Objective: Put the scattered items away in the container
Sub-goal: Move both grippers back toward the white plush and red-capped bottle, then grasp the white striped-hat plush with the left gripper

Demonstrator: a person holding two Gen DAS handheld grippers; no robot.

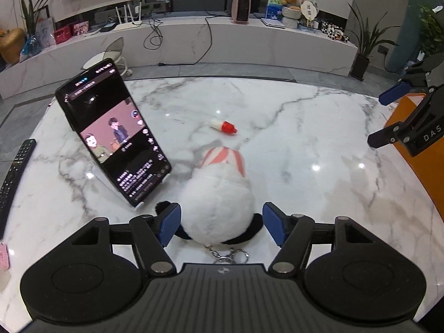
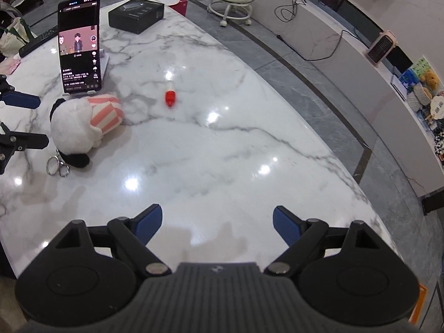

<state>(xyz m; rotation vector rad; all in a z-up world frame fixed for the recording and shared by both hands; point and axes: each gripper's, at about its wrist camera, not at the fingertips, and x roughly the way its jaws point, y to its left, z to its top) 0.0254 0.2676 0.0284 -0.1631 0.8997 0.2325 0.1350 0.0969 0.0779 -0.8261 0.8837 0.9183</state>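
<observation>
The left gripper (image 1: 221,223) is straddling the plush panda keychain (image 1: 219,202) lying on the marble table (image 1: 319,144), its blue pads spread and apparently not pressing the fur; the right gripper (image 2: 217,223) is hanging released over bare marble; a small red-capped bottle (image 2: 170,97) is lying beyond; the orange container (image 1: 416,149) is sitting at the table's right edge; a phone (image 1: 111,130) is leaning beside the panda.

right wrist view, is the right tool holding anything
No, the right tool is open over bare marble table, with nothing between its blue pads.
</observation>
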